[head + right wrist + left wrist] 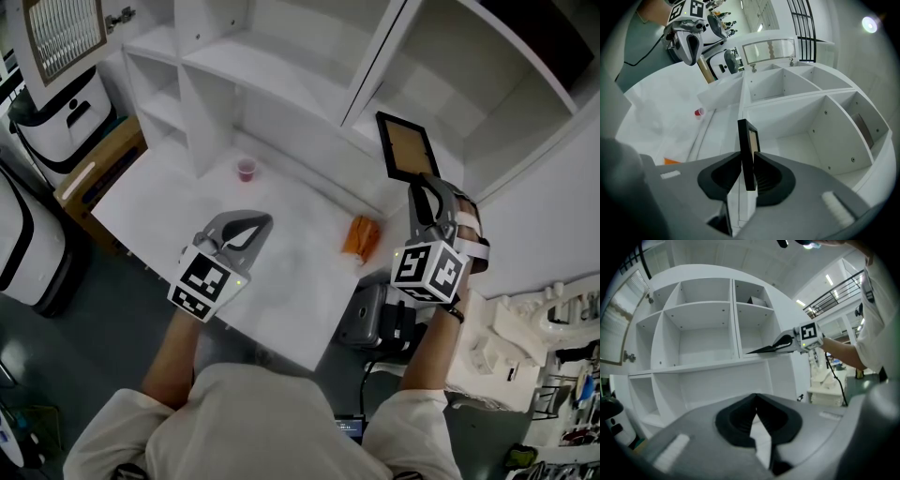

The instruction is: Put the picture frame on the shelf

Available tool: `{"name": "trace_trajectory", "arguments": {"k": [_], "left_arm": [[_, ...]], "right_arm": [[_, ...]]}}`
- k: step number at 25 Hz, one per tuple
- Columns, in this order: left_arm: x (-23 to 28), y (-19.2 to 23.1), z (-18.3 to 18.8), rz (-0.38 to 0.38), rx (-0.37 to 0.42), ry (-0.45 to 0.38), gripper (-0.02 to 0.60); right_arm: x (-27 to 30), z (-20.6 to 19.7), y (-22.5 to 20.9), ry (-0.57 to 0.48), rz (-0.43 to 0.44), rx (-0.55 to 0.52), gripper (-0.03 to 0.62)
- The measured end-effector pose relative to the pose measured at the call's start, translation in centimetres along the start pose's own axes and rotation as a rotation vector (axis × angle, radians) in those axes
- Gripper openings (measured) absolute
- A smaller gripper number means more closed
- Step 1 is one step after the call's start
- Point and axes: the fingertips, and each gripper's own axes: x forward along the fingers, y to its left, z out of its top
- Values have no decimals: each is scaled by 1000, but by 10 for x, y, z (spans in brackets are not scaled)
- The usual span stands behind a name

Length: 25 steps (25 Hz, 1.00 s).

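The picture frame [406,145], black-edged with a tan face, is held up in front of the white shelf unit [281,80]. My right gripper [427,183] is shut on its lower edge. In the right gripper view the frame [748,150] stands edge-on between the pads, before an empty shelf compartment [797,108]. My left gripper [258,223] hovers over the white table [187,202], shut with nothing in it. The left gripper view shows its tips [756,401] meeting, with the right gripper [787,342] and the frame [764,350] at the shelf beyond.
A small red cup [247,169] stands on the table near the shelf base. An orange object [361,236] lies by the table's right edge. A cardboard box [98,164] and a white appliance [61,117] sit at the left. A grey device [375,314] is below the table edge.
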Motion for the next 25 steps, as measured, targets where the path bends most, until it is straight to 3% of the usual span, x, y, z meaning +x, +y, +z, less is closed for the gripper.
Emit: {"name": "trace_trajectory", "arguments": {"k": [12, 25], "left_arm": [[-1, 5, -1, 19, -4, 7, 3], [-3, 16, -8, 51, -10, 27, 3]], "right_arm": [[17, 5, 0, -10, -4, -6, 116], [43, -1, 9, 26, 18, -10, 241]]}}
